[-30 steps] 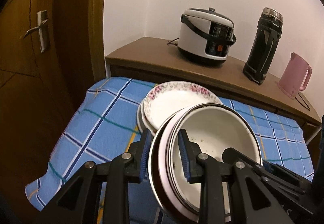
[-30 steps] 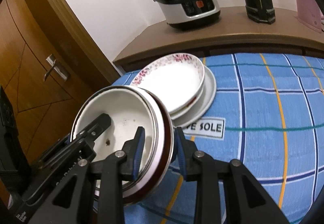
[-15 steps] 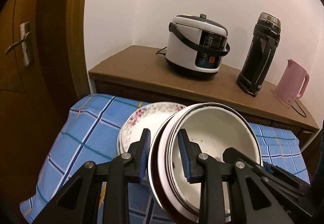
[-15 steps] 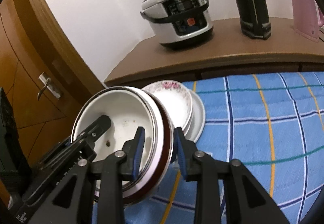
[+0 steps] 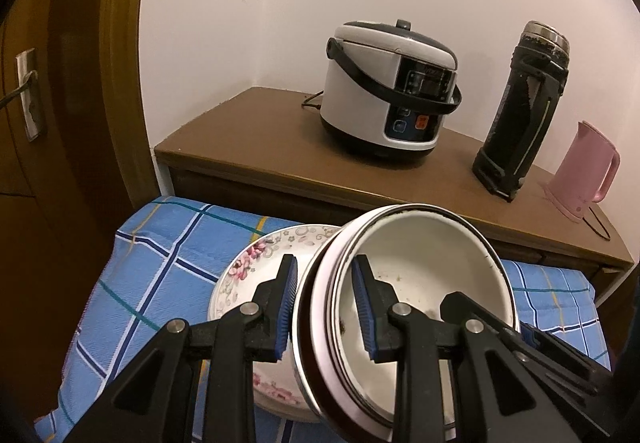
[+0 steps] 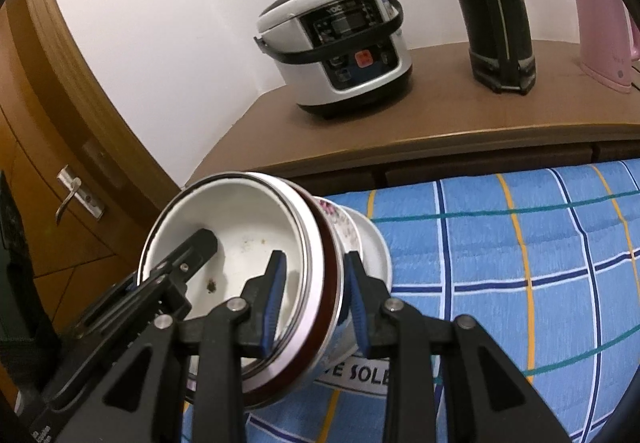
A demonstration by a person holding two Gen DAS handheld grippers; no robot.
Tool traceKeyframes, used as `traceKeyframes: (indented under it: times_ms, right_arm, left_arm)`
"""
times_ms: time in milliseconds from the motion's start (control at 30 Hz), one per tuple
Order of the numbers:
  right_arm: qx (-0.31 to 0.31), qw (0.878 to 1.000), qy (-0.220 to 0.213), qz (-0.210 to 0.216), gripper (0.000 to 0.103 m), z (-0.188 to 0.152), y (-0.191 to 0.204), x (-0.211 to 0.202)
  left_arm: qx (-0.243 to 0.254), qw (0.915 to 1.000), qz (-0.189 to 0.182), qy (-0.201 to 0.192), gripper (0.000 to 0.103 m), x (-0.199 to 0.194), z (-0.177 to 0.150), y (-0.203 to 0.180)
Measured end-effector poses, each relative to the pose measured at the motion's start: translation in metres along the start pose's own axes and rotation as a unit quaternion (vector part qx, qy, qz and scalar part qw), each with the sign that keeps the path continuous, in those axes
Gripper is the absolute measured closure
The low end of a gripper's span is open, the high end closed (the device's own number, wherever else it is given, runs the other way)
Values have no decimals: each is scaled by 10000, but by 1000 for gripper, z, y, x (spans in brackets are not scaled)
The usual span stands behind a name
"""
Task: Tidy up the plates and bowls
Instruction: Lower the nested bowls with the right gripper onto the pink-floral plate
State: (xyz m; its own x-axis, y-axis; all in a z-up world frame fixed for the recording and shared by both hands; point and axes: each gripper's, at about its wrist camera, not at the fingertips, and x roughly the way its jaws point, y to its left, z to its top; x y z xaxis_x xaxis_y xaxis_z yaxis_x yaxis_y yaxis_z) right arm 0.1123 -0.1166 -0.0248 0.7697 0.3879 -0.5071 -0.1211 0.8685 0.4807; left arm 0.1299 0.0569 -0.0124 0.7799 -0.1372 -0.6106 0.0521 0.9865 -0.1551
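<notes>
The blue checked cloth point(image 5: 168, 255) covers the table, and behind it a brown cabinet point(image 5: 256, 135) holds a rice cooker point(image 5: 390, 99), a black flask point(image 5: 520, 115) and a pink kettle point(image 5: 582, 173). None of those are your job.

On the cloth sits a pile of plates point(image 5: 244, 283) — the top one has pink flowers on its rim. In the right wrist view this pile point(image 6: 368, 243) peeks out just behind what you carry.

You hold a stack of bowls point(image 5: 416, 275) up in the air, tipped a little, with a white bowl on top (it has a few dark crumbs inside). Your left gripper point(image 5: 326, 307) pinches the stack's rim on one side, one pad inside the top bowl and one outside. Your right gripper point(image 6: 314, 297) pinches the rim on the other side in the same way. Both look pressed tight on the stack.

So I think you are in the carry step — the bowls are lifted and hang over the near part of the plates, but are not yet put down.

Next you likely need to bring the stack over the middle of the plates, or to a free spot on the cloth. Keep both grips tight, make the stack flat, then lower it slowly. Let go only when it rests, or the bowls may slide apart.
</notes>
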Motion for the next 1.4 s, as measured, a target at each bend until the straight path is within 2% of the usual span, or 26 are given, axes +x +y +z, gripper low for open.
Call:
traceKeyframes:
  times_ms: [800, 1400]
  right_arm:
    - [38, 9990, 405, -160, 73, 12, -11, 55]
    - [-148, 9979, 608, -154, 73, 4, 1, 74]
  left_arm:
    - [-238, 9987, 74, 452, 72, 55, 1, 14]
    - [-412, 9972, 224, 580, 72, 63, -3, 34]
